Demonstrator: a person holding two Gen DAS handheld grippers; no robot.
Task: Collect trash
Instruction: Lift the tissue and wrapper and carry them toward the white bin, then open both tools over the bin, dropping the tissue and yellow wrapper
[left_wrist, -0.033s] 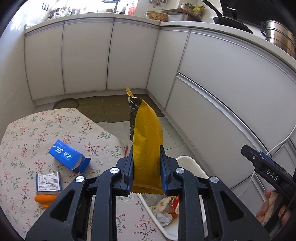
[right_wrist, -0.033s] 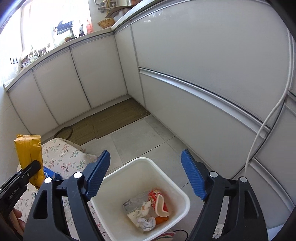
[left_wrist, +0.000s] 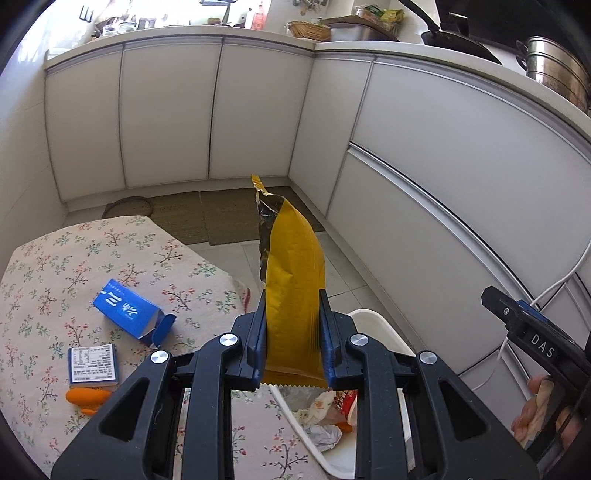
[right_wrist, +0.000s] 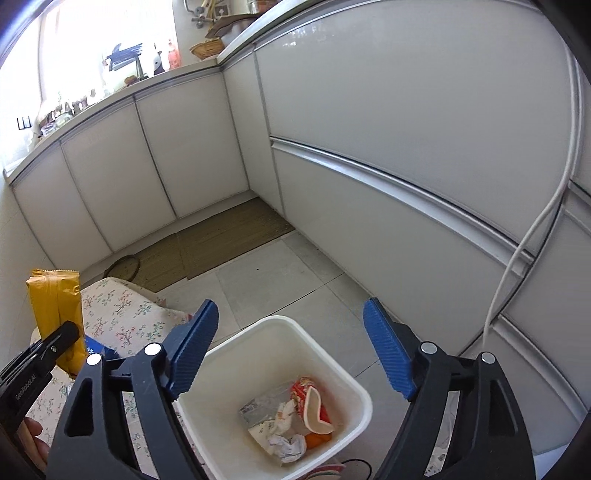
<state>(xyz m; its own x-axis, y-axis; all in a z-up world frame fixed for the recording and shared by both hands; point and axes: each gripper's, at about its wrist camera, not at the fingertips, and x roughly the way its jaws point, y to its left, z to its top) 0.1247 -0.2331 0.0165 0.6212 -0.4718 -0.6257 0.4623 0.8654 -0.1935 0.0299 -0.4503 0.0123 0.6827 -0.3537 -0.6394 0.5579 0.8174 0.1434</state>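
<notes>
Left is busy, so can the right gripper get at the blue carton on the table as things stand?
Probably yes. The right gripper hangs open and empty over the white bin. The blue carton lies unobstructed on the table, though the left gripper, holding the yellow wrapper, stands close.

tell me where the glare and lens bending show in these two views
Left wrist view: the window strip along the countertop is washed out and the cabinet lines bow. Right wrist view: the window blows out top left, dark corners ring the frame.

White cabinets (left_wrist: 170, 110) line a tiled floor (right_wrist: 280, 280) with brown mats (right_wrist: 229, 236).
</notes>
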